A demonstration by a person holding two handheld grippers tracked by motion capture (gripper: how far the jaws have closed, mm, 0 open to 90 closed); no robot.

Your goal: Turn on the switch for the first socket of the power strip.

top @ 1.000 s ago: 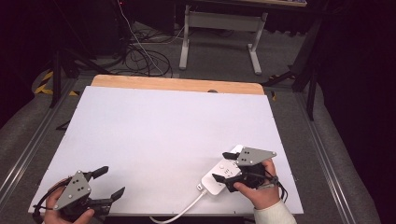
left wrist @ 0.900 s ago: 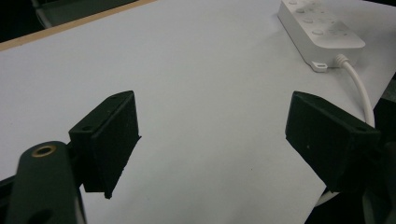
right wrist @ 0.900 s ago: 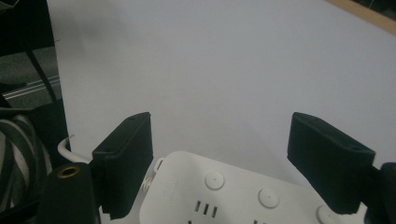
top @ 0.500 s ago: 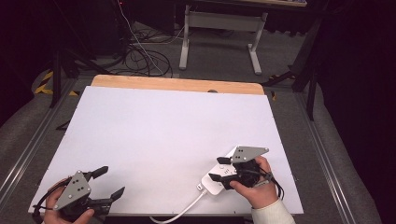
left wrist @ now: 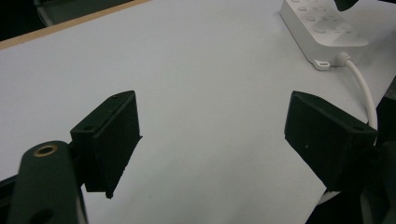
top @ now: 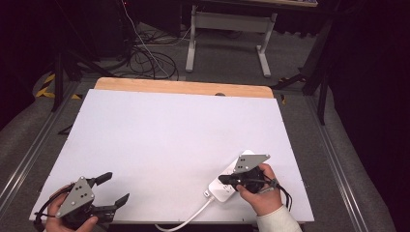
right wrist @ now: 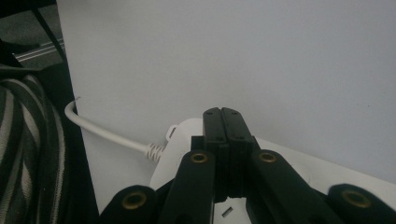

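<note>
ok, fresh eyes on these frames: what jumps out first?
The white power strip near the front right of the white table, its cord trailing off the front edge. The right claw sits over it with jaws pressed together, having just closed with nothing visible between them. At the front left corner the left claw is wide open over bare table.

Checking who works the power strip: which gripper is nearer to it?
Right. The right gripper hovers shut right over the power strip; the left gripper sits open far across the table.

Bright table, dark surroundings, soft focus
</note>
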